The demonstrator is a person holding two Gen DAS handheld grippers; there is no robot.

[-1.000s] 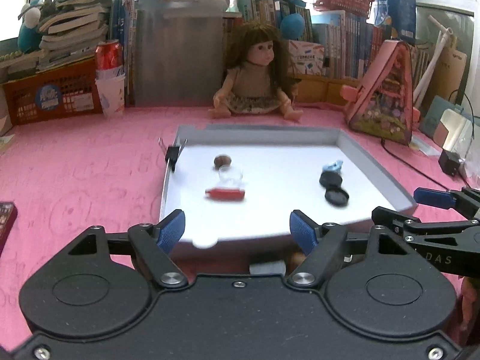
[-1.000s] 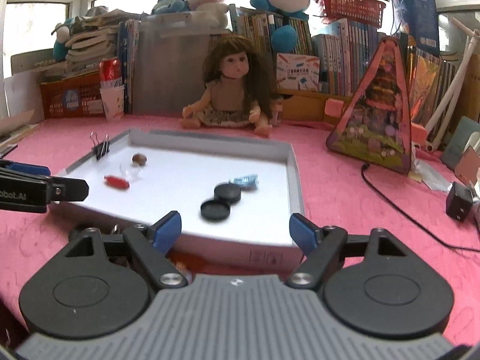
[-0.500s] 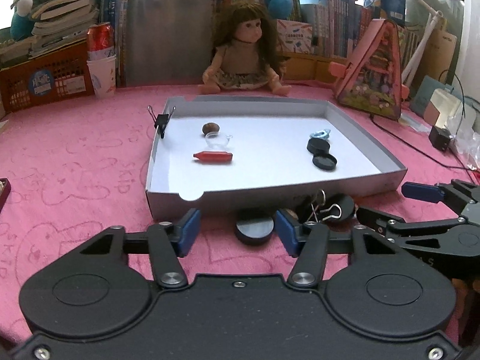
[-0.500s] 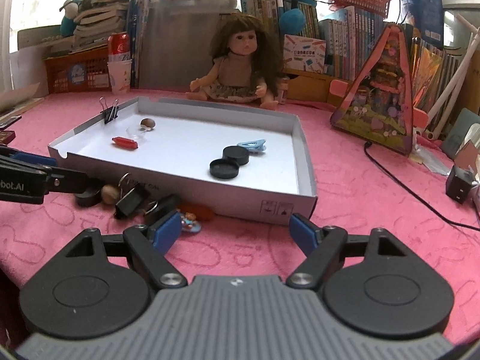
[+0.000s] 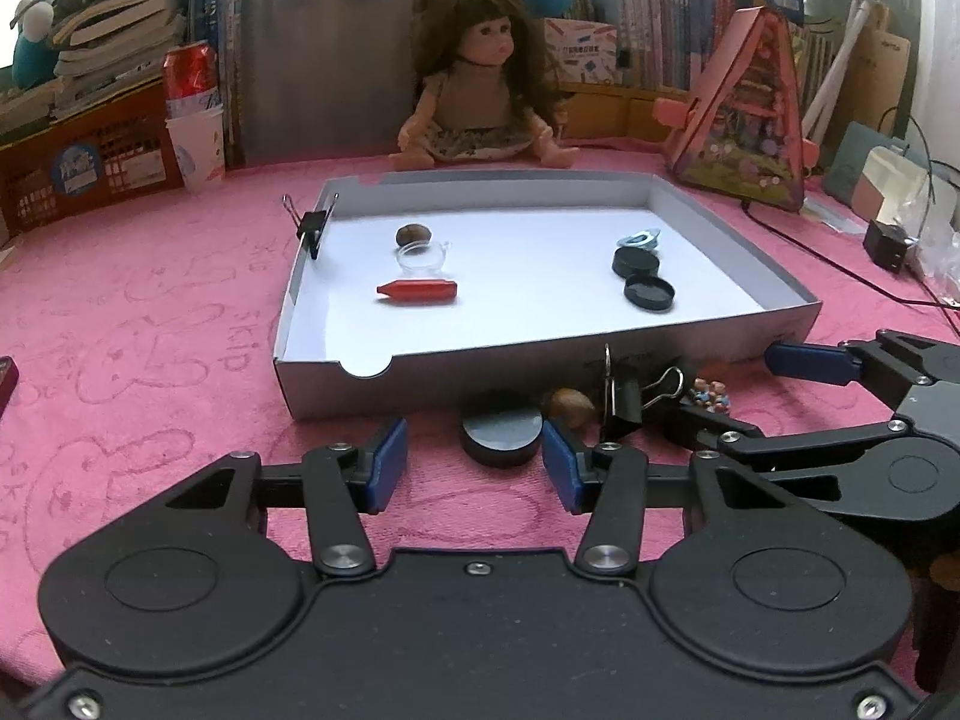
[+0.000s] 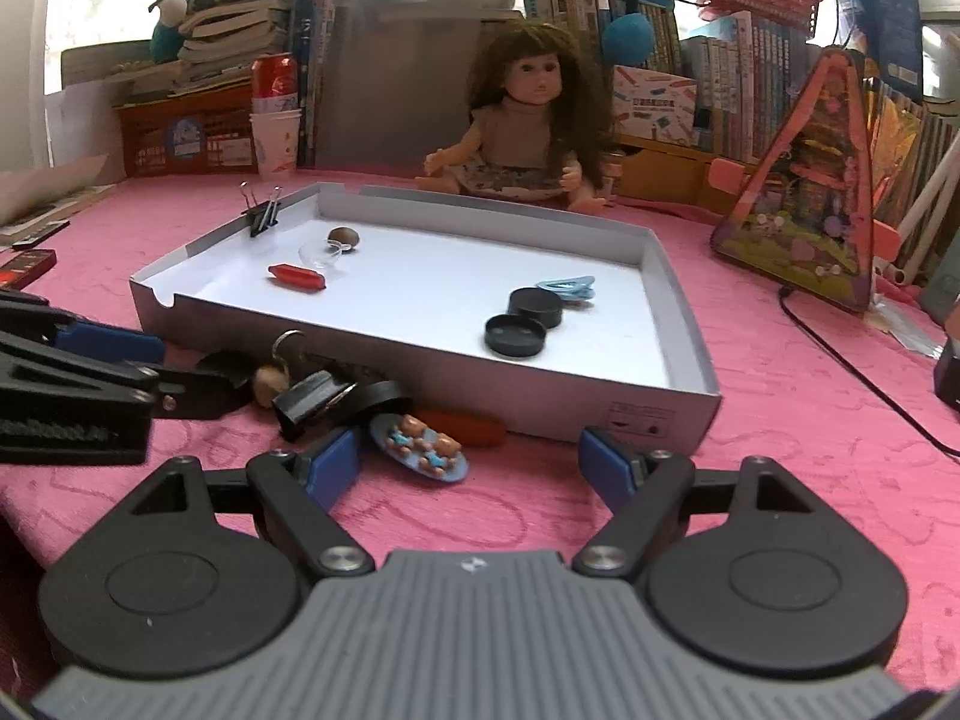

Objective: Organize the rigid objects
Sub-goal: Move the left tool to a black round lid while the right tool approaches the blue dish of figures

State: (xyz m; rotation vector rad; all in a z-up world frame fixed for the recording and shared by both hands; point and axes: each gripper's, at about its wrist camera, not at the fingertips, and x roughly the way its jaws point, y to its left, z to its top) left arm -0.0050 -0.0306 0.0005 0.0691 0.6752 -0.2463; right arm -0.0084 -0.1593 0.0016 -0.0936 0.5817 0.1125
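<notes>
A white tray (image 5: pixel 336 372) holds a red crayon-like piece (image 5: pixel 417 290), a nut, a clear dish and two black caps (image 5: pixel 636 262). Loose things lie on the pink cloth before its front wall: a black round cap (image 5: pixel 501 435), a nut (image 5: pixel 570 408), a black binder clip (image 5: pixel 624 396) and a bear-patterned blue clip (image 6: pixel 420 450). My left gripper (image 5: pixel 474 456) is low over the cloth, jaws closing, with the black cap between its tips; the left pad is clear of it. My right gripper (image 6: pixel 468 462) is open, with the bear clip lying between its fingers.
A binder clip (image 5: pixel 312 225) is clamped on the tray's left rim. A doll (image 5: pixel 489 102), books, a red can on paper cups (image 5: pixel 192 114) and a pink toy house (image 5: pixel 750 114) line the back. A black cable (image 6: pixel 852 366) runs along the right.
Both grippers sank and drew back from the tray, so the small things in front of its wall came into view. The left jaws narrowed around the black cap.
</notes>
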